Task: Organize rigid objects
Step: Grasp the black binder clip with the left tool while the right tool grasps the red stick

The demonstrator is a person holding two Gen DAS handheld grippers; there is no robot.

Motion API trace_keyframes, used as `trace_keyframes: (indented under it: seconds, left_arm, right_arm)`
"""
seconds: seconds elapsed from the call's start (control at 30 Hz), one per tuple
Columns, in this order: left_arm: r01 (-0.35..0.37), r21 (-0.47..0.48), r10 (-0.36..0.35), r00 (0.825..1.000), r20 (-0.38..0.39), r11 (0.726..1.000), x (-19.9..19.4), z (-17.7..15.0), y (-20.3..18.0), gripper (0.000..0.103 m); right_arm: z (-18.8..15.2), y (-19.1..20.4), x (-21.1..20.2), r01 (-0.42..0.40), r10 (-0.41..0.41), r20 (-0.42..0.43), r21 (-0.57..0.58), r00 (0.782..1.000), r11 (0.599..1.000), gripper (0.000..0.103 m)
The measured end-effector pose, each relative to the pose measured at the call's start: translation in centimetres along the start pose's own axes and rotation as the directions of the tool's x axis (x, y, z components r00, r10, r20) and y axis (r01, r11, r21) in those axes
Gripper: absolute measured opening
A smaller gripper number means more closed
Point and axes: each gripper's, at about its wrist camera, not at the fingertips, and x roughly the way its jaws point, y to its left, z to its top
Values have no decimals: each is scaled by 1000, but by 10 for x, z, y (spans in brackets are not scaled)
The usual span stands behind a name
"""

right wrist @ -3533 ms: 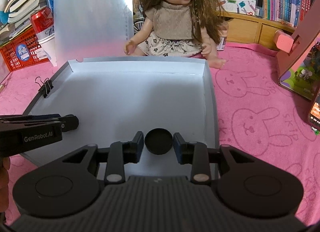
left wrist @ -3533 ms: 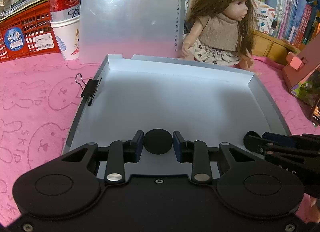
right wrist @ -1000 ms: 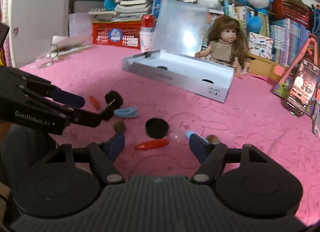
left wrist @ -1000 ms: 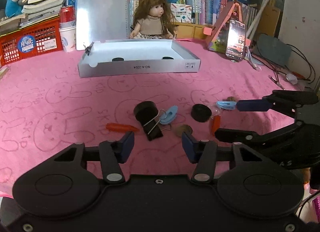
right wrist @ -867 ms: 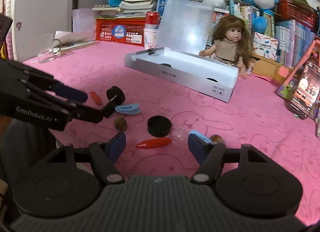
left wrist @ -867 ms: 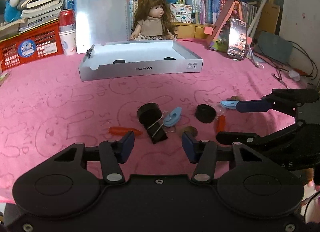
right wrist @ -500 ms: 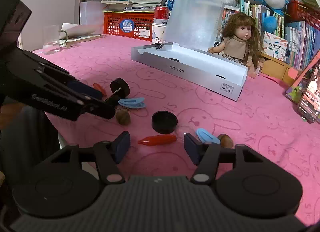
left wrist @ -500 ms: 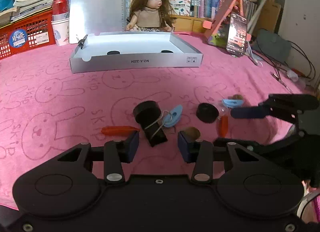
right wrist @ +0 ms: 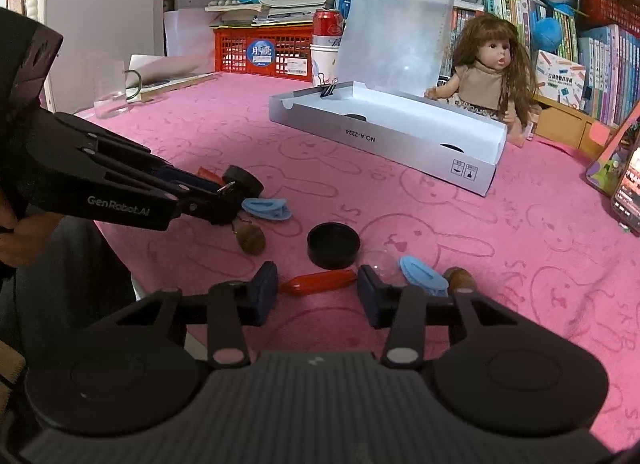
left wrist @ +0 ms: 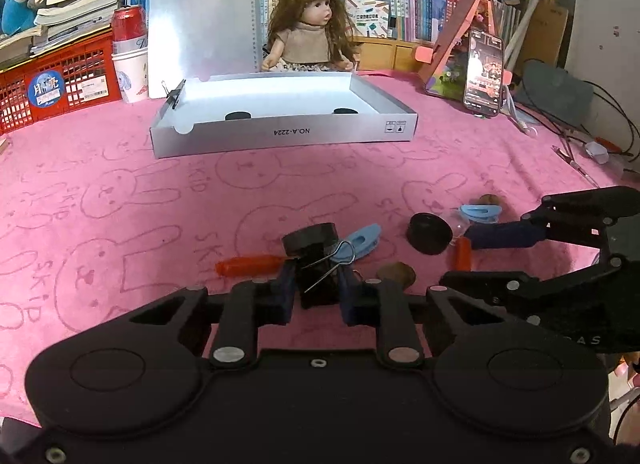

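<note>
The black binder clip lies on the pink tabletop near its front edge, well short of the grey box. My left hand-held gripper has closed narrow on its body; I should lift straight up so its wire handle clears the blue clip beside it. My right hand-held gripper, jaws just closing, straddles the red piece half-wide, not yet pressing it.
</note>
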Motion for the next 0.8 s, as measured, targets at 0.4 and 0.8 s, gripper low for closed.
trace_keyframes:
  seconds: [0.4,0.8]
  left_arm:
    - [16,12,-16,1000,16,1000,-23,-1,0,20]
    - [20,-27,-19,999,27,999,-33,10,8,20]
  right_arm:
    - [1,-5,-1,31,-31,0,40,1000,999,48]
    - [17,-11,-8,62,-64,24,87,998,994,48]
